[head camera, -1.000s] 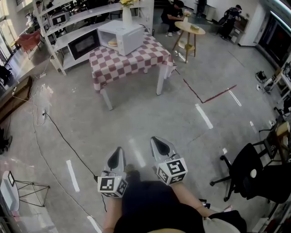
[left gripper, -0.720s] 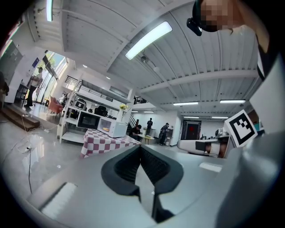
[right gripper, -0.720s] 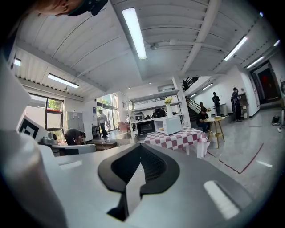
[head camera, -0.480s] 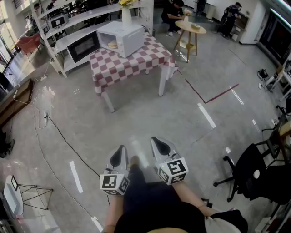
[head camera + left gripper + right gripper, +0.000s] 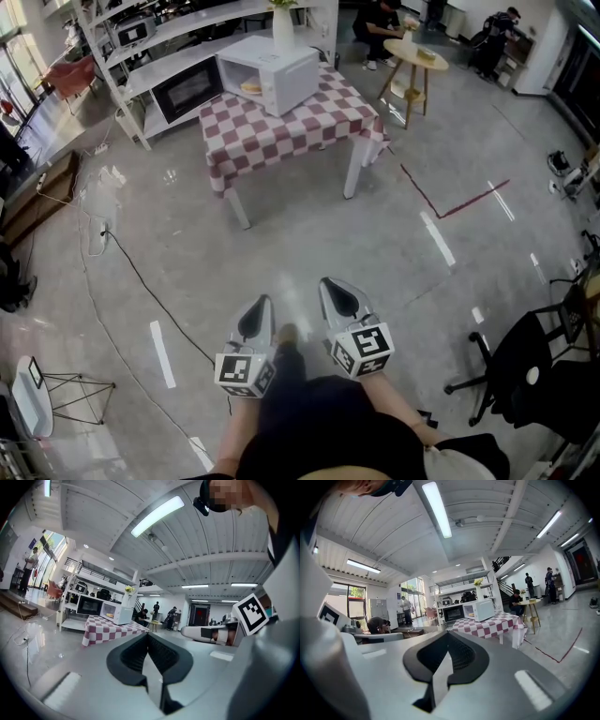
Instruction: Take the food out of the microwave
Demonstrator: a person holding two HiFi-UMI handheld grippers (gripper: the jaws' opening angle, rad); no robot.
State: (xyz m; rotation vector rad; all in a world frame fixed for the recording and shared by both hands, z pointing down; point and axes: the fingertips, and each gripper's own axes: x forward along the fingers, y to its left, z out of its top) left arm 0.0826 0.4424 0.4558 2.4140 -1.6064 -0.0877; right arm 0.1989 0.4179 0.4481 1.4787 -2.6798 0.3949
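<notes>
So the person is standing out on the open grey floor (image 5: 309, 234), well short of the worktop (image 5: 281, 127), and holding both tools low and close to the body. The left claw (image 5: 255, 321) is sitting clenched, its jaws meeting at the tips with nothing between them, and its own camera shows the left claw (image 5: 148, 637) the same way. The right claw (image 5: 340, 300) is doing likewise just to the right of it: jaws pressed together, gripping nothing, as the right gripper view confirms (image 5: 448, 639).

The food (image 5: 251, 87) is sitting inside the white microwave (image 5: 277, 67), which is standing at the far end of the worktop with its red-and-white checkered cloth (image 5: 309, 117). It's looking like something pale and bready on a plate, but it's too small for me to say for sure. The front of the microwave is showing the lit inside, so I'm guessing the door is open.

A vase (image 5: 283, 21) is standing on top of the microwave. Far left, a white shelf rack (image 5: 141, 84) is carrying a black microwave (image 5: 187, 89). Far right, a round side table (image 5: 416, 54) is standing near some seated people. A black office chair (image 5: 511, 361) is parked near right, and a cable (image 5: 141, 281) is trailing across the floor on the left.
</notes>
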